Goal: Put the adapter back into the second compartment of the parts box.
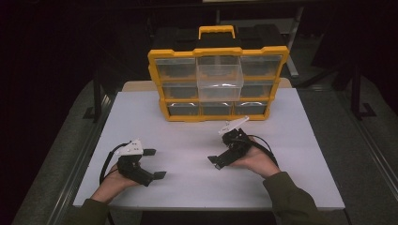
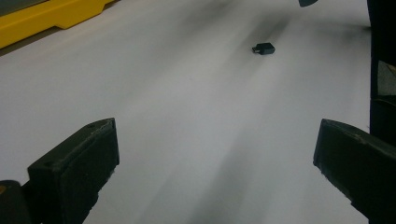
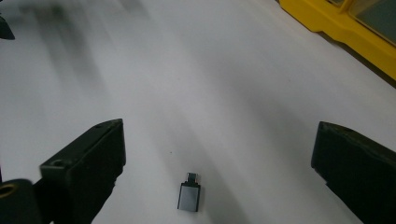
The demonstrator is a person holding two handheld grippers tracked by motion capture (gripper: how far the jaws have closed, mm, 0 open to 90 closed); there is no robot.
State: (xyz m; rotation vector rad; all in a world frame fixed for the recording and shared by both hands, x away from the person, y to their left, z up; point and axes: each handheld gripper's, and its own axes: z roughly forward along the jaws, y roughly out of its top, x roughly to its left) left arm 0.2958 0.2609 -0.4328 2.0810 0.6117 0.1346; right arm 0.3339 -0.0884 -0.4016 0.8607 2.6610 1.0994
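Two grippers sit low over the white table (image 1: 291,140), each held from below by one of the person's hands, and both have their jaws spread wide with nothing between them. The right gripper (image 3: 217,163) hangs just above a small dark adapter (image 3: 189,196), a flat little plug with a short connector at one end, lying flat on the bare tabletop. In the right gripper view the adapter rests between the two jaws, a bit nearer the left one, which suggests the hand has been lined up so the jaws can close across its narrow sides. Its wide opening leaves room to settle over so small a part without knocking it aside.

From the left gripper (image 2: 215,154), the same adapter (image 2: 264,48) lies well apart, farther across the table to the right. That gripper (image 1: 152,163) rests at the near left, seemingly parked out of the way while the other works.

At the far edge stands a yellow drawer organiser (image 1: 218,51) with clear drawers; its middle drawer (image 1: 219,79) is pulled out toward the person. I judge it is left open as the place the adapter is meant to go, so a free path runs from the pick-up spot to it.
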